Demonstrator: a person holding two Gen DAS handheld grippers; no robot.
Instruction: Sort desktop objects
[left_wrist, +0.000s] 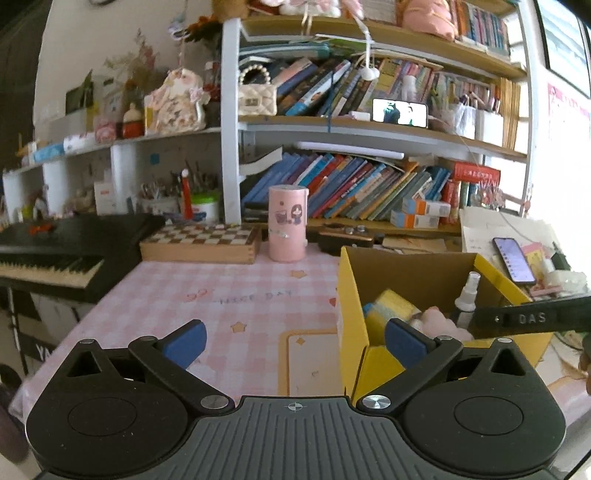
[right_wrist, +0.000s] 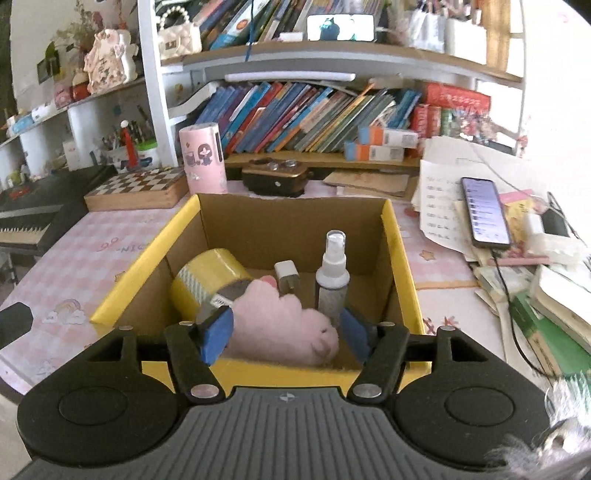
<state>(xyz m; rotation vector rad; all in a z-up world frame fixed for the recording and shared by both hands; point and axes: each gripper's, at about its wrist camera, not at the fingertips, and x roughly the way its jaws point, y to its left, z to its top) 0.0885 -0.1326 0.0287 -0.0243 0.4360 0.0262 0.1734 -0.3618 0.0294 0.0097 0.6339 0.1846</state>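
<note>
A yellow cardboard box (right_wrist: 400, 254) stands open on the pink checked tablecloth. It holds a yellow tape roll (right_wrist: 210, 273), a white charger plug (right_wrist: 287, 275), a clear spray bottle (right_wrist: 332, 273) and a pink plush toy (right_wrist: 280, 325). My right gripper (right_wrist: 286, 332) hovers over the box's near wall, open. The plush lies between and below its blue pads, which do not press on it. My left gripper (left_wrist: 294, 345) is open and empty over the tablecloth, just left of the box (left_wrist: 351, 295). A black bar lettered DAS (left_wrist: 532, 318) reaches over the box from the right.
A pink printed cylinder (left_wrist: 288, 223) and a wooden chessboard box (left_wrist: 201, 240) stand at the back of the table. A black keyboard (left_wrist: 55, 254) lies to the left. A lit phone (right_wrist: 484, 212), papers and stacked books crowd the right side. Bookshelves fill the back.
</note>
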